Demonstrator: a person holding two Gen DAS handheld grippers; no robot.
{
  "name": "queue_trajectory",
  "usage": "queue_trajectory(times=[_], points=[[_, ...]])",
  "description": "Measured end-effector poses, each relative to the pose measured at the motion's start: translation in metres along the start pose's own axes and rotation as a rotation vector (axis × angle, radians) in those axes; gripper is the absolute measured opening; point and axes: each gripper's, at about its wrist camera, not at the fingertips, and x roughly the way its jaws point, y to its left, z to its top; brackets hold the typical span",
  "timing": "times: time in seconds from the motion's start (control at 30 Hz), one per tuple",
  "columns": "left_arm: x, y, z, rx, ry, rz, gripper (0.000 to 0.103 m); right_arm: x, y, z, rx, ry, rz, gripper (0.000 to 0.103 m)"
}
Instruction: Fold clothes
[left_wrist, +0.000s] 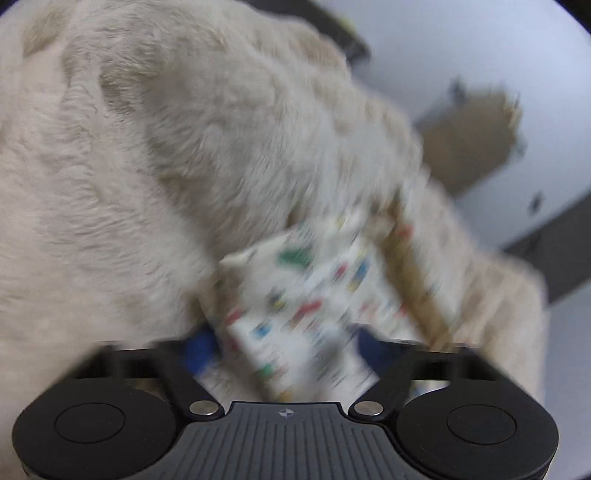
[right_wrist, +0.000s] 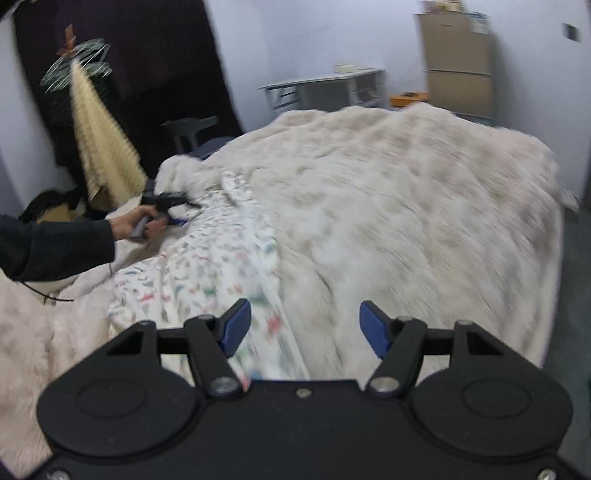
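In the left wrist view, your left tool (left_wrist: 288, 350) sits low in the picture with its blue fingers (left_wrist: 199, 347) drawn close together on a fold of the patterned garment (left_wrist: 306, 295), a white cloth printed with small red, blue, green and yellow marks. The cloth bunches up between the pads and rises away from them, blurred by motion. All around and behind it lies the cream furry blanket (left_wrist: 166, 166), which fills most of the frame. Far to the right, past the blanket's edge, you can make out a brown cardboard box (left_wrist: 472, 140) against a pale wall. In the right wrist view, your right tool (right_wrist: 304, 326) hangs above the near part of the bed with its blue pads (right_wrist: 236, 325) standing well apart and nothing pressed between them; the near end of the patterned garment (right_wrist: 207, 273) lies just beneath the left pad. The garment stretches as a long strip from there toward the far left, lying on top of the furry blanket (right_wrist: 406, 206) that covers the bed. At its far end your left hand (right_wrist: 142, 223), in a dark sleeve (right_wrist: 55, 247), grips the left tool (right_wrist: 181, 216), which meets the cloth at the blanket's left edge. Behind it, a cream ribbed cloth (right_wrist: 103, 147) hangs from a wire hanger (right_wrist: 79, 70) against a dark curtain. Farther back stand a grey desk (right_wrist: 325, 88) and a stack of cardboard boxes (right_wrist: 458, 62) by the wall.
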Motion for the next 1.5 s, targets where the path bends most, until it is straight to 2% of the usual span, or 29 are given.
queue_trajectory(times=[0.03,0.13,0.23,0.37,0.43,0.47,0.5,0.53,0.57,0.63,0.73,0.8,0.83,0.87,0.9,0.93,1.0,1.03,1.1,1.13,1.17,1.2,1.23,1.27,1.33,1.4,1.43,1.5], points=[[-0.001,-0.005,0.001,0.003,-0.020,-0.006,0.008,0.014,0.003,0.011,-0.012,0.008,0.025,0.063],[-0.015,-0.023,0.006,0.060,-0.099,0.000,0.007,0.064,0.008,0.043,-0.020,0.048,0.105,0.058],[-0.034,-0.027,0.010,0.061,-0.144,0.019,0.007,0.125,0.011,0.073,-0.016,0.125,0.152,0.046],[-0.037,-0.029,0.002,0.119,-0.118,0.083,0.007,0.179,0.019,0.086,-0.022,0.226,0.200,0.043],[-0.038,-0.025,-0.002,0.115,-0.116,0.094,0.007,0.203,0.026,0.088,-0.022,0.287,0.222,0.041],[-0.040,-0.023,-0.003,0.105,-0.119,0.091,0.007,0.211,0.027,0.088,-0.022,0.310,0.231,0.036],[-0.040,-0.023,-0.004,0.086,-0.125,0.089,0.007,0.219,0.028,0.087,-0.029,0.333,0.245,0.014],[-0.041,-0.020,-0.002,0.071,-0.127,0.087,0.007,0.226,0.030,0.087,-0.046,0.353,0.253,0.000],[-0.044,-0.014,0.002,0.069,-0.124,0.086,0.007,0.231,0.033,0.089,-0.068,0.360,0.249,0.000],[-0.050,-0.005,0.009,0.074,-0.120,0.088,0.007,0.232,0.028,0.098,-0.092,0.303,0.225,0.000],[-0.050,-0.002,0.010,0.079,-0.108,0.103,0.007,0.234,0.007,0.112,-0.006,0.263,0.143,0.000],[-0.052,0.005,0.009,0.087,-0.090,0.125,0.008,0.233,0.002,0.111,-0.016,0.265,0.090,0.000],[-0.054,0.007,0.009,0.096,-0.075,0.141,0.010,0.231,0.003,0.109,-0.034,0.267,0.075,0.000],[-0.055,0.008,0.009,0.105,-0.061,0.162,0.017,0.229,0.005,0.106,-0.040,0.268,0.054,0.004],[-0.055,0.007,0.010,0.114,-0.052,0.193,0.023,0.227,0.004,0.106,-0.037,0.264,0.039,0.011],[-0.059,0.002,0.012,0.138,-0.064,0.253,0.027,0.224,0.003,0.106,-0.032,0.256,0.031,0.014],[-0.075,-0.016,0.013,0.231,-0.133,0.353,0.027,0.215,0.001,0.107,-0.015,0.227,0.026,0.017],[-0.085,-0.032,0.016,0.289,-0.172,0.376,0.027,0.211,0.000,0.108,-0.006,0.215,0.027,0.017],[-0.095,-0.050,0.019,0.314,-0.194,0.350,0.027,0.201,-0.002,0.110,0.014,0.188,0.031,0.021],[-0.094,-0.059,0.021,0.308,-0.171,0.297,0.028,0.196,-0.002,0.110,0.019,0.176,0.033,0.023],[-0.092,-0.069,0.025,0.298,-0.135,0.229,0.037,0.189,-0.001,0.111,0.022,0.163,0.035,0.025],[-0.080,-0.078,0.026,0.275,-0.069,0.176,0.045,0.183,0.001,0.111,0.023,0.152,0.035,0.026],[-0.061,-0.088,0.028,0.239,0.031,0.110,0.057,0.180,0.003,0.113,0.025,0.146,0.034,0.027],[-0.043,-0.096,0.028,0.222,0.104,0.078,0.058,0.175,0.005,0.113,0.027,0.140,0.036,0.027],[0.001,-0.111,0.026,0.228,0.211,0.098,0.058,0.159,0.011,0.111,0.025,0.122,0.040,0.028],[0.064,-0.121,0.027,0.173,0.319,0.125,0.057,0.137,0.023,0.105,0.016,0.095,0.041,0.030],[0.080,-0.126,0.031,0.148,0.323,0.117,0.057,0.128,0.029,0.102,0.010,0.085,0.041,0.030],[0.099,-0.143,0.043,0.126,0.267,0.110,0.057,0.111,0.037,0.096,-0.007,0.063,0.024,0.033]])
